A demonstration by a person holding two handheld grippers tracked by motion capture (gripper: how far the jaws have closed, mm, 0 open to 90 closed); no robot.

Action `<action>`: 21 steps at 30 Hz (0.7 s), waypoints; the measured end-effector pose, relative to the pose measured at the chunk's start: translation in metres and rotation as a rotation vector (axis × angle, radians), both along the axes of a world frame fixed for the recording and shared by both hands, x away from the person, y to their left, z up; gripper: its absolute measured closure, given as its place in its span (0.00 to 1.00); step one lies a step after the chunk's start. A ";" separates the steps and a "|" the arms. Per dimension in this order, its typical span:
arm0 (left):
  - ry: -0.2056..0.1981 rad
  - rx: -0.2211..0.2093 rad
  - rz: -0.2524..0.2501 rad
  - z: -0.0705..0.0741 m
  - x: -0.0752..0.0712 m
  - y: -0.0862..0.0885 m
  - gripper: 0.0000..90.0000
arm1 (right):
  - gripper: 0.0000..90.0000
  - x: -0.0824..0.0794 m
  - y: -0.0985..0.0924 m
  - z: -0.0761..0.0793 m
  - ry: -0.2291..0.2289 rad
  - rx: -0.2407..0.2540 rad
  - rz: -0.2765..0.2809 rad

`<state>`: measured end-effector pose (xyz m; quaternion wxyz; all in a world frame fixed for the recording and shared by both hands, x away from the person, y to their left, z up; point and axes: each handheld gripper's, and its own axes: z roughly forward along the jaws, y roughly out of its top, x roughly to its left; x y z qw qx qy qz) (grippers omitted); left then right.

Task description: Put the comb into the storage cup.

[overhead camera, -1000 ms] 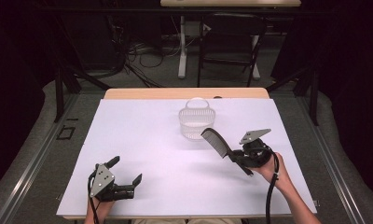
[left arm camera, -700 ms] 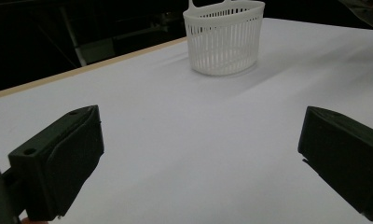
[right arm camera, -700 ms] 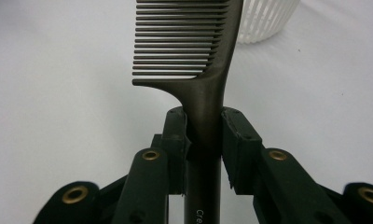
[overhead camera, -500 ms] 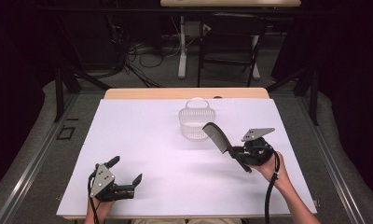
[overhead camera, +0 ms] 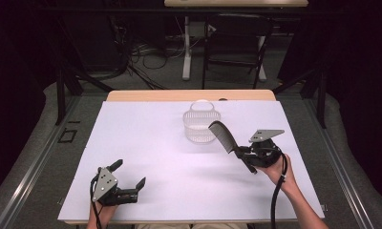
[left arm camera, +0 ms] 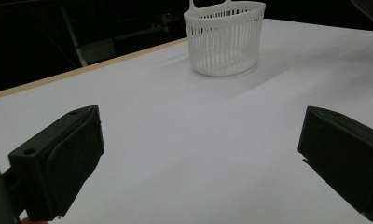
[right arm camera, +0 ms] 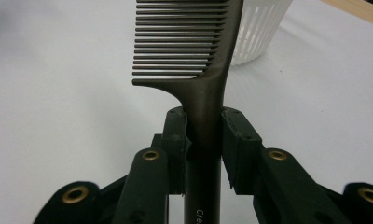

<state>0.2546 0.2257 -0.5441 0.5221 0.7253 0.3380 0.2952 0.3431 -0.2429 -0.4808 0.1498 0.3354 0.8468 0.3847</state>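
A dark comb (overhead camera: 222, 136) is held by its handle in my right gripper (overhead camera: 241, 153), lifted above the white table and pointing up-left toward the white slatted basket (overhead camera: 201, 127). Seen from the right gripper view, both pads press the comb (right arm camera: 201, 60) handle, its teeth face left, and the basket (right arm camera: 259, 28) stands just behind it. My left gripper (overhead camera: 130, 175) rests at the table's near left, jaws wide apart with nothing between them. Far ahead in the left gripper view stands the basket (left arm camera: 224, 37).
A white sheet covers the table (overhead camera: 146, 143), with a wooden strip (overhead camera: 189, 95) along the far edge. Beyond it stand dark chair and table legs with cables on the floor (overhead camera: 146, 57).
The right gripper has tilted the comb, so its head has swung up and toward the basket. The left gripper has stayed put.
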 end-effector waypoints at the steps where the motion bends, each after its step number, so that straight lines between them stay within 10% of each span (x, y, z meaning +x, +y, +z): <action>1: -0.001 0.000 0.001 0.000 0.000 0.000 0.00 | 0.81 0.000 0.000 0.000 -0.005 0.003 -0.001; 21: 0.001 -0.001 0.001 0.000 0.000 -0.001 0.00 | 0.81 0.004 0.002 0.005 -0.038 0.028 -0.015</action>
